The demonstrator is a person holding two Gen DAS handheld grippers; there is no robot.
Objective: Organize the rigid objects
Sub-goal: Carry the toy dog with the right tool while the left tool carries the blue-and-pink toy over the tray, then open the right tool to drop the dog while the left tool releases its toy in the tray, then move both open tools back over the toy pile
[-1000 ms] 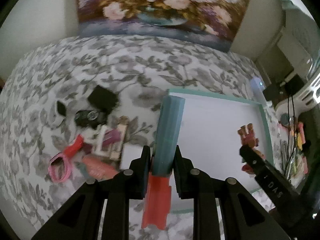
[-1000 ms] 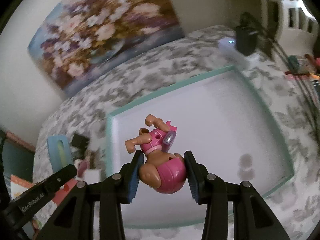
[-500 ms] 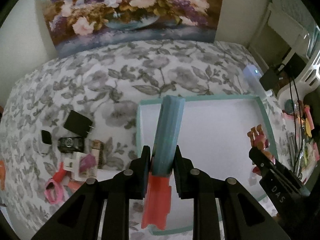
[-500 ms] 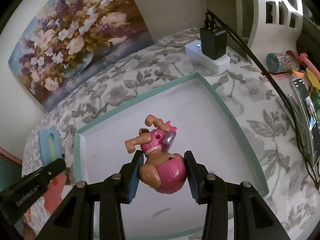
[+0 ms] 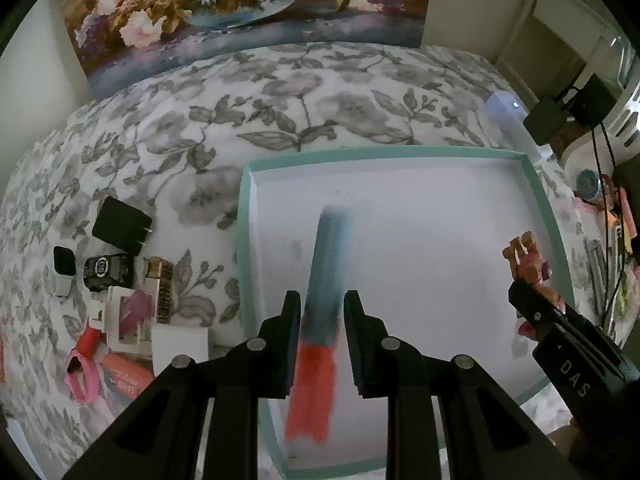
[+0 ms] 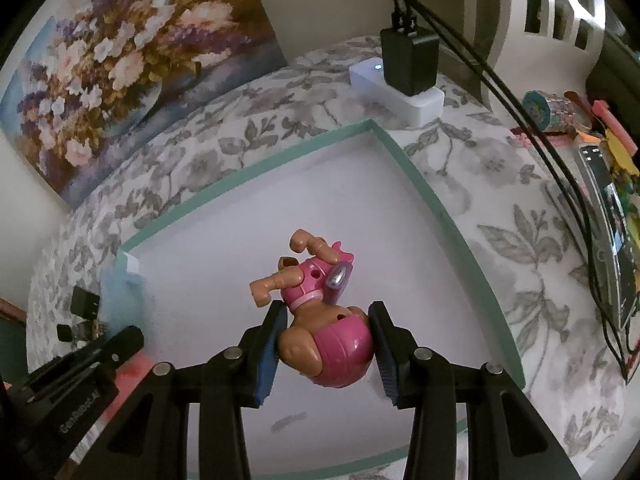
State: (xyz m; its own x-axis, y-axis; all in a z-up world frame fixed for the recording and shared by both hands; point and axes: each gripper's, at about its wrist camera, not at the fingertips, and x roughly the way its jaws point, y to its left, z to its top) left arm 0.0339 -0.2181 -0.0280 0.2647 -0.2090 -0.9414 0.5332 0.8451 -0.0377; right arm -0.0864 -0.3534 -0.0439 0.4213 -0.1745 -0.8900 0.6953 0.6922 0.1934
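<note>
Left gripper (image 5: 322, 316): jaws apart — blurred blue-and-red bar (image 5: 324, 280) between, unpinched.
Right gripper (image 6: 328, 336): clamps pink toy dog (image 6: 320, 320) — over teal-rimmed tray (image 6: 416, 176).

We get 2 wrist fisheyes, each looking steeply down from close above; both share the teal-rimmed tray (image 5: 536, 200) (image 6: 416, 184) and floral painting (image 5: 248, 4) (image 6: 120, 68), though blur possibly hides detail.

Flower-patterned bedspread (image 5: 304, 92), teal-rimmed white tray (image 5: 384, 153), black charger (image 5: 121, 225), clutter of small items at left (image 5: 120, 312), white power strip (image 6: 396, 92)
</note>
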